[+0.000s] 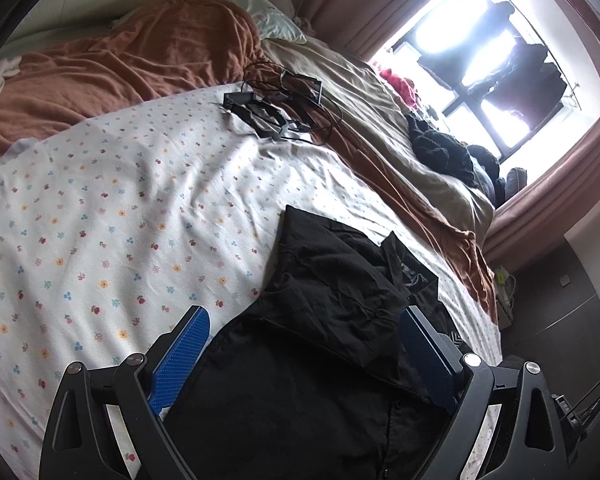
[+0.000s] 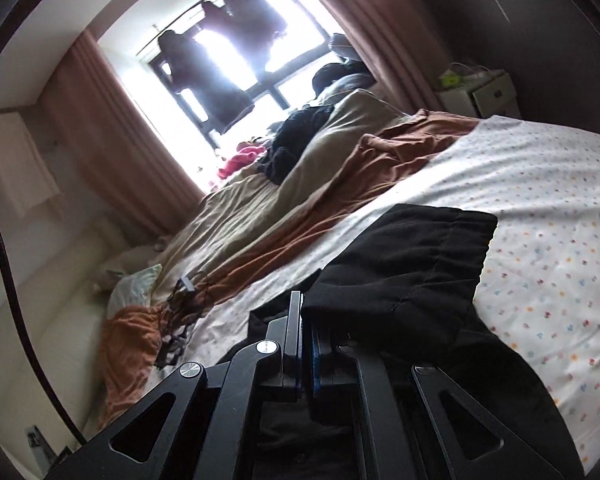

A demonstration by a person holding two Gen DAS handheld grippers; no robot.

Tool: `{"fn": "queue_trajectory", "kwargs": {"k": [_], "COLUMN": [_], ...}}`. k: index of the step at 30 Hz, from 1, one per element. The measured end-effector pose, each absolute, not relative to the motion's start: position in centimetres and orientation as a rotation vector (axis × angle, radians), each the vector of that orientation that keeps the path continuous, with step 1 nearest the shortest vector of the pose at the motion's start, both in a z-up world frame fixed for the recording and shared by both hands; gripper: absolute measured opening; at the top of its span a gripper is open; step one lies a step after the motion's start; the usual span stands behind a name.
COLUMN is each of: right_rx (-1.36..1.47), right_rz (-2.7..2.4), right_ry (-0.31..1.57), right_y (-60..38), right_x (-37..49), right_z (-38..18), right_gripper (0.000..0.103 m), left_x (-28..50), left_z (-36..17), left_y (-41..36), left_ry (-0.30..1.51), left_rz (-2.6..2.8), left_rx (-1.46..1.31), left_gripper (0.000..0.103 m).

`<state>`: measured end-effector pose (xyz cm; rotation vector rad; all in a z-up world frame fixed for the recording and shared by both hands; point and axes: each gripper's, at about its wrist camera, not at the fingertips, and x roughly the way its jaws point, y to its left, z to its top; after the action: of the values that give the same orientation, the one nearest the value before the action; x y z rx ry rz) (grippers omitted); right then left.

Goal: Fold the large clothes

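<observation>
A black garment (image 1: 324, 320) lies crumpled on the white flowered sheet (image 1: 112, 208) of a bed. My left gripper (image 1: 304, 320) is open, its blue pads (image 1: 180, 356) wide apart on either side of the garment's near part. In the right wrist view my right gripper (image 2: 306, 312) is shut on a fold of the black garment (image 2: 412, 264), which drapes over its right finger with the elastic hem (image 2: 472, 236) stretched out over the sheet (image 2: 540, 216). The fingertips are partly hidden by cloth.
A black frame with tangled cables (image 1: 276, 108) lies on the bed farther off. An orange blanket (image 1: 120, 60), a beige duvet (image 1: 384, 120) and a dark clothes pile (image 1: 444, 148) lie toward the bright window (image 1: 496, 52). A bedside table (image 2: 480, 88) stands by the wall.
</observation>
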<state>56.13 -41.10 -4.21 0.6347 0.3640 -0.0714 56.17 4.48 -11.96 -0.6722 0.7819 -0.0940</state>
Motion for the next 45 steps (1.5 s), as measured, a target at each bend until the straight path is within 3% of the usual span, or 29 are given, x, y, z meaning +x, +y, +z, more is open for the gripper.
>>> {"fn": "queue_trajectory", "kwargs": {"k": [8, 14, 15, 17, 18, 30, 36, 45], "right_rx": [0.514, 0.415, 0.377, 0.359, 0.388, 0.643, 0.735, 0.786], "right_rz": [0.122, 0.272, 0.277, 0.271, 0.281, 0.179, 0.082, 0.282], "right_ry": [0.427, 0.618, 0.719, 0.867, 0.912, 0.884, 0.927, 0.849], "right_y": [-31.9, -24.8, -23.1, -21.5, -21.2, -28.2, -30.6, -26.9], "right_x": [61.2, 65.3, 66.6, 67.9, 68.2, 66.8, 67.8, 69.5], "right_z": [-4.3, -9.2, -11.2, -14.3, -15.6, -14.8, -17.6, -17.1], "right_gripper": [0.004, 0.006, 0.01, 0.048, 0.053, 0.057, 0.06, 0.06], "left_x": [55.8, 55.5, 55.5, 55.4, 55.4, 55.4, 55.5, 55.4], "left_z": [-11.7, -11.9, -11.9, -12.0, -12.0, -12.6, -12.6, -13.5], "left_y": [6.8, 8.6, 8.9, 9.3, 9.3, 9.0, 9.1, 10.1], "left_ry": [0.77, 0.766, 0.763, 0.76, 0.76, 0.772, 0.771, 0.782], "left_rz": [-0.059, -0.034, -0.026, -0.015, -0.012, -0.016, -0.014, 0.018], "left_rx": [-0.695, -0.734, -0.736, -0.738, -0.74, -0.74, -0.745, -0.767], "left_gripper": [0.096, 0.096, 0.096, 0.096, 0.096, 0.096, 0.096, 0.096]}}
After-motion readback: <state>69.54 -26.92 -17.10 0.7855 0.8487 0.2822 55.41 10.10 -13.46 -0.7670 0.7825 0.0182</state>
